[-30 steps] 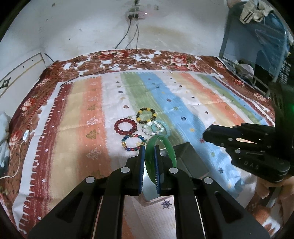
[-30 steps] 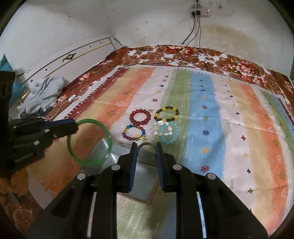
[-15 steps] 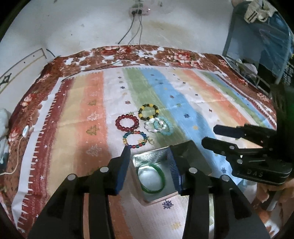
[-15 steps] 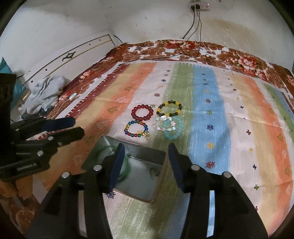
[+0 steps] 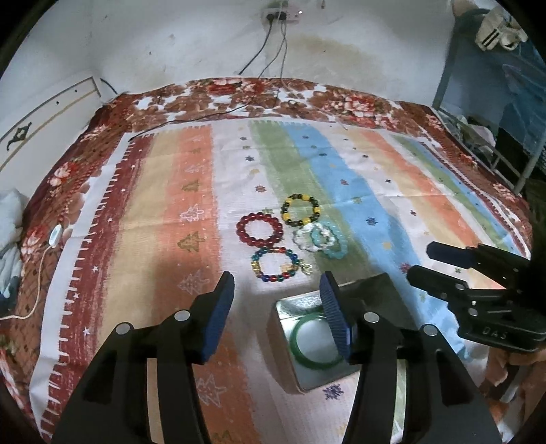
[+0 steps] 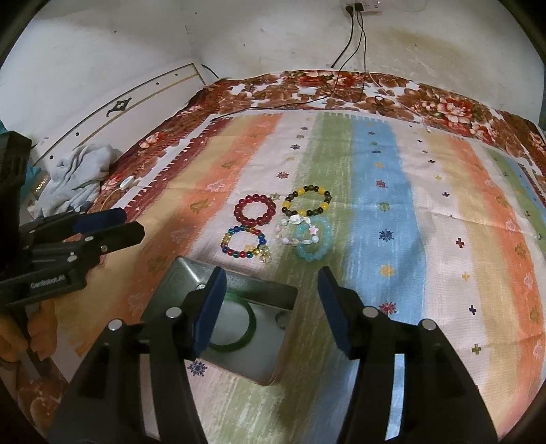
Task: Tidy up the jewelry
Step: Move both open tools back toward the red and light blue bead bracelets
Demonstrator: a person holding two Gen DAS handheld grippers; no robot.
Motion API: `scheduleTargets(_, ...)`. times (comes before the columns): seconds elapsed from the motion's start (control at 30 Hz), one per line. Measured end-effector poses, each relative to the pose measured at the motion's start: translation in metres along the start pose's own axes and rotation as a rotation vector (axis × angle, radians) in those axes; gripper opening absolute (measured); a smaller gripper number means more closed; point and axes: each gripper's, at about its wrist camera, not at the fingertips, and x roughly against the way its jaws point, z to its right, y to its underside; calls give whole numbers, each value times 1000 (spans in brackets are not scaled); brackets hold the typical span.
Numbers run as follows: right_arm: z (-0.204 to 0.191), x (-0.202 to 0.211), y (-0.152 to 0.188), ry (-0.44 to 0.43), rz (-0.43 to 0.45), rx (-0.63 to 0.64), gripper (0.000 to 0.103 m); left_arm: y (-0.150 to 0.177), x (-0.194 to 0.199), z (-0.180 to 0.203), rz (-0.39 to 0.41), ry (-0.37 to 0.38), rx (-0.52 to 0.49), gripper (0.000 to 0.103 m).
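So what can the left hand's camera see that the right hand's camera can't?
Only the left camera shows the blue metal rack by the wall, with a cloth bundle on top.

Only the right camera shows the small ring in the tin's corner and the grey clothes pile beside the bed.

Both show the metal tin holding the green bangle, five bead bracelets on the striped cloth, and both grippers, the left gripper and the right gripper, open with nothing between their fingers.
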Motion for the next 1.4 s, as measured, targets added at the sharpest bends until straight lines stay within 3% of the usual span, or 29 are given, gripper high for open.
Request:
scheduleTargets(0.63, 29, -33, -24, 51, -30, -17, 65, -23, -36, -6, -39, -54, -50, 65)
scheduleTargets(0.93, 40, -51, -29, 48, -60, -30, 70, -42, -65, -12, -64, -80, -51, 65)
scheduleTargets(1.4, 53, -78, -44, 56, -89, -31, 71, -55, -92, -18, -80, -96, -52, 65)
